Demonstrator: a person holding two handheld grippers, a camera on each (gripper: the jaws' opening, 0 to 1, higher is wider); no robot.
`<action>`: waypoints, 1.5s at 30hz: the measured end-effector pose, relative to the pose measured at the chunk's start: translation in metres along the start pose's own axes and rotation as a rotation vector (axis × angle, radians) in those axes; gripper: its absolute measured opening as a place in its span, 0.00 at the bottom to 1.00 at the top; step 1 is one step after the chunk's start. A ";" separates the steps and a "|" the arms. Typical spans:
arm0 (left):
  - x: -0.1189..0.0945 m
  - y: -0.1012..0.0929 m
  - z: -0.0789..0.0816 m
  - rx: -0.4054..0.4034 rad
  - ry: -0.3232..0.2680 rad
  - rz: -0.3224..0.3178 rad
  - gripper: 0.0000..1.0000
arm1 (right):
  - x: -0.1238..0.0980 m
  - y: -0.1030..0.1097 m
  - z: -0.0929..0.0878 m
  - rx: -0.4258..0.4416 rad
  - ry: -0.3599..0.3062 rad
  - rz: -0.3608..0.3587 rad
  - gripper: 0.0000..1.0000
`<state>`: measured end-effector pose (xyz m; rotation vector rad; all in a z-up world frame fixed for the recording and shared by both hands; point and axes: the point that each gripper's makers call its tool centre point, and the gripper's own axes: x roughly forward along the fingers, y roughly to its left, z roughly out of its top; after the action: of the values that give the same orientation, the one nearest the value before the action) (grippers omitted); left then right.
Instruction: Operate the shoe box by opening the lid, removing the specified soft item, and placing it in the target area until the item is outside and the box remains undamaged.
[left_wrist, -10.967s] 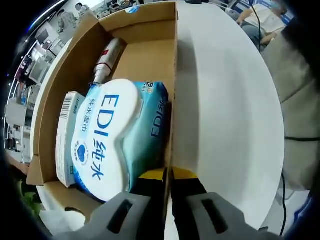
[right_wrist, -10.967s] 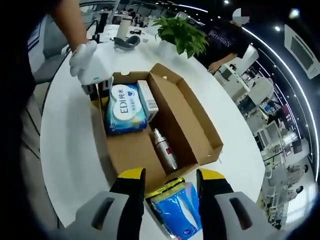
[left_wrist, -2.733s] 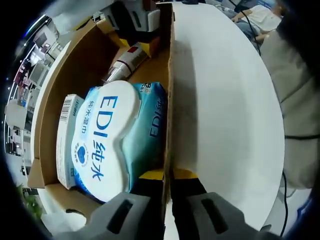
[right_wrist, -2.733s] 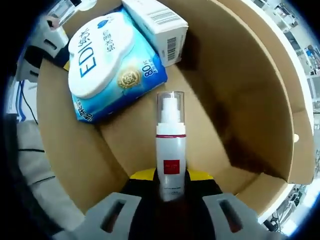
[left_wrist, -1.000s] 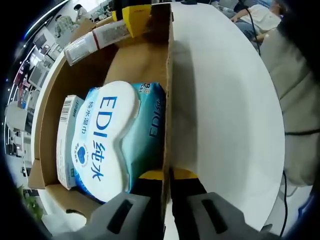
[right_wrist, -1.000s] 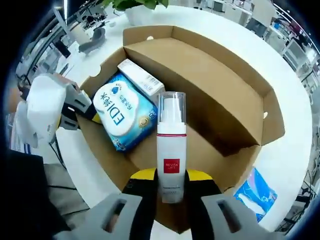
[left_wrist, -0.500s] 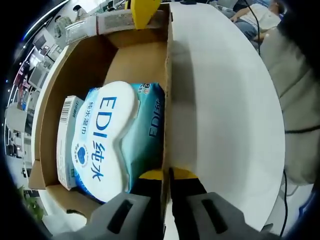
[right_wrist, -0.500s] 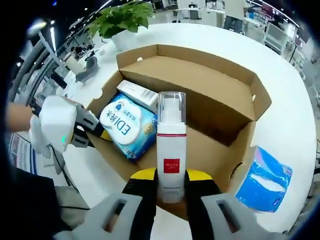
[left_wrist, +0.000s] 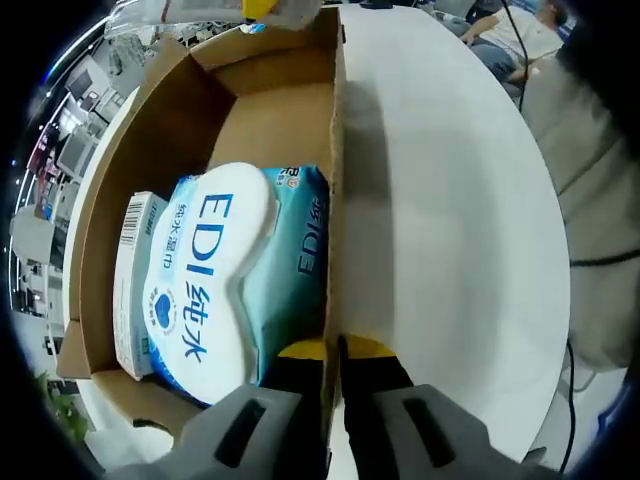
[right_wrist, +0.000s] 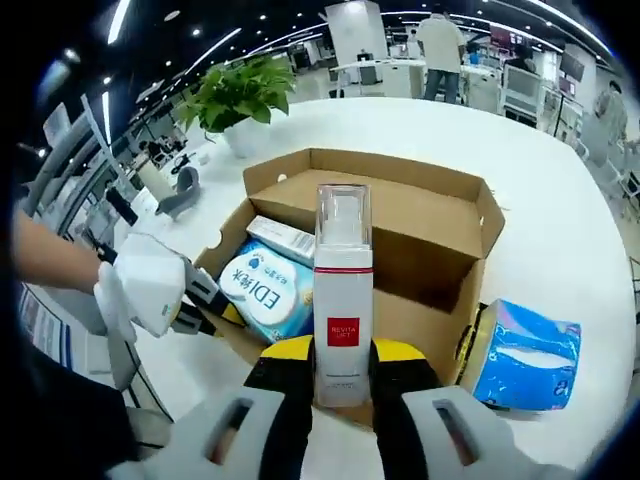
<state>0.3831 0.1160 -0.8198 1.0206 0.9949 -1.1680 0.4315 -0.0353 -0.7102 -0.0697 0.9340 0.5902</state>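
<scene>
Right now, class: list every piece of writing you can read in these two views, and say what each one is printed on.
"EDI 纯水": large blue letters on the lid of the wipes pack.
"EDI": also on that pack's side.
"REVITA": red square label on the pump bottle held by the right gripper; the line beneath is blurred.
Barcode and print on the small white carton: too small to read.

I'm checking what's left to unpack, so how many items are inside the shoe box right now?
2: the EDI wipes pack and a slim white carton beside it, against the shoe box wall. The spray bottle is out, clamped in the right hand-held gripper. Something could hide beneath the pack.
</scene>
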 end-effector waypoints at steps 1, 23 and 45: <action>0.000 0.000 0.000 0.000 0.000 0.000 0.01 | 0.000 0.000 0.001 -0.001 -0.007 -0.001 0.17; -0.001 0.000 0.001 -0.002 0.000 0.002 0.01 | -0.017 0.014 0.008 0.083 -0.125 0.100 0.17; 0.000 0.000 0.000 -0.003 0.000 0.001 0.01 | -0.029 0.019 0.008 0.112 -0.130 0.122 0.17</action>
<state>0.3829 0.1156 -0.8197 1.0189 0.9963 -1.1654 0.4148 -0.0300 -0.6793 0.1253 0.8472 0.6463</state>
